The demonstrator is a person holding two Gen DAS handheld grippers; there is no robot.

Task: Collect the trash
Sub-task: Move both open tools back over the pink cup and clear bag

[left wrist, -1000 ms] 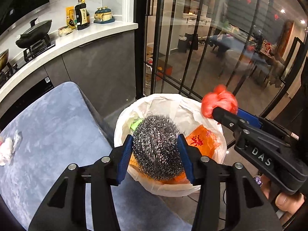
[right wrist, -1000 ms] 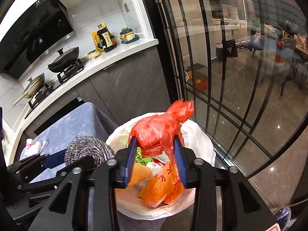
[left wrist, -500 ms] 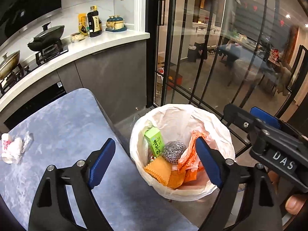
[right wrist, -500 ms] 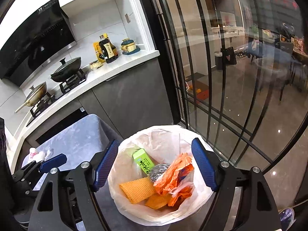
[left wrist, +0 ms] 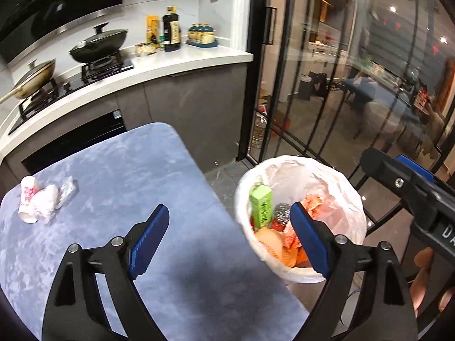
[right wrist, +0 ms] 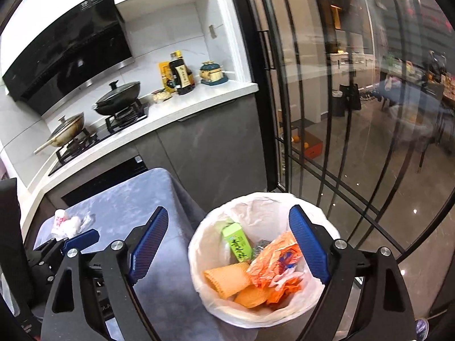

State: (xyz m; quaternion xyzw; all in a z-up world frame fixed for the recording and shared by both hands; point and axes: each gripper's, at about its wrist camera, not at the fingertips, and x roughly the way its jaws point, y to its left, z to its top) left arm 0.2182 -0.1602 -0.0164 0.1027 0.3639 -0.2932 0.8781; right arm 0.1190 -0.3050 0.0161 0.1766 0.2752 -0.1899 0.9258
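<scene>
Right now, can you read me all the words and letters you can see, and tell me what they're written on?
"D": white letter on the right gripper body, cut off at the picture's edge.
green carton in the trash bin: dark characters, too blurred to read.
dark bottle on the counter: label too small to read.
range hood: small white mark, unreadable.
orange wrapper: print unreadable.

One lined bin (right wrist: 199,255), one green carton (right wrist: 237,241), two pans (right wrist: 118,101), two claws (right wrist: 226,244).

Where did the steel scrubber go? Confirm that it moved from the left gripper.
Yes. The steel scrubber left the open left gripper and dropped down into the white-lined trash bin, beside the green carton.
</scene>
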